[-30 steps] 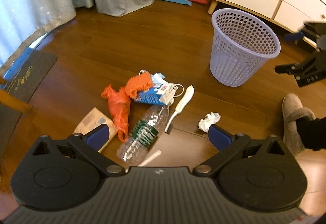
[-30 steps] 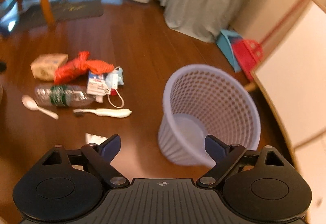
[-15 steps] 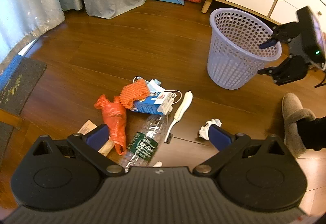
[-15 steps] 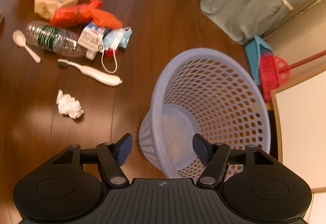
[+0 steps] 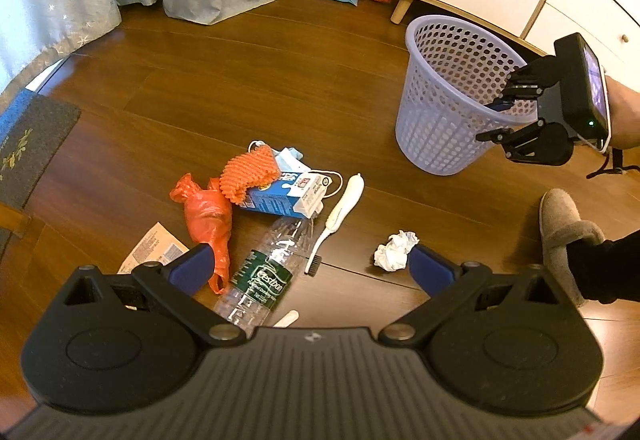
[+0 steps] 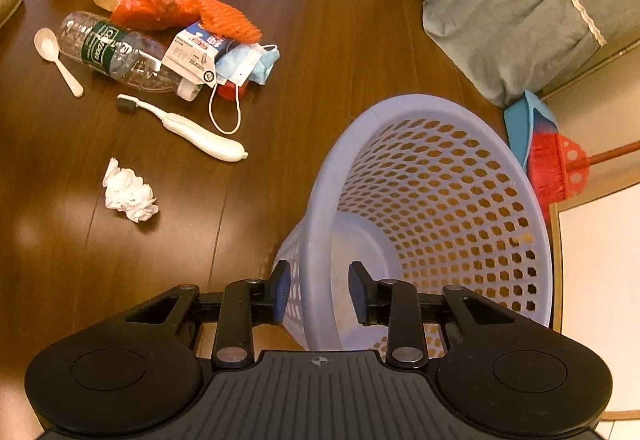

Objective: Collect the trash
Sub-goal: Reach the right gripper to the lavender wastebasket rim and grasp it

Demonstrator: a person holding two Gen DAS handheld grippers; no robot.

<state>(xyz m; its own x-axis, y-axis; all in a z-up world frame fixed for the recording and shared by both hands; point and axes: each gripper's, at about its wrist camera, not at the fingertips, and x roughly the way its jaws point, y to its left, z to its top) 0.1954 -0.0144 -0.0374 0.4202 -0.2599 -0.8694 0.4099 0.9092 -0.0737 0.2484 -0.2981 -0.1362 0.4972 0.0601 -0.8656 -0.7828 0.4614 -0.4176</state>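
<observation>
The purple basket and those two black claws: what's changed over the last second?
The right gripper swung over to the purple basket and narrowed its jaws, which now straddle the near rim, not yet clamped. The left gripper stayed wide open above the litter. The bottle, toothbrush and crumpled tissue lie unmoved.

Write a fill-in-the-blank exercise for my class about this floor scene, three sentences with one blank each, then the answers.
1. The right gripper straddles the rim of the lavender ____, one finger inside and one outside.
2. The crumpled white tissue lies on the ____, apart from the other trash.
3. The orange plastic bag lies beside a clear plastic ____ with a green label.

Missing words: basket; floor; bottle
</observation>
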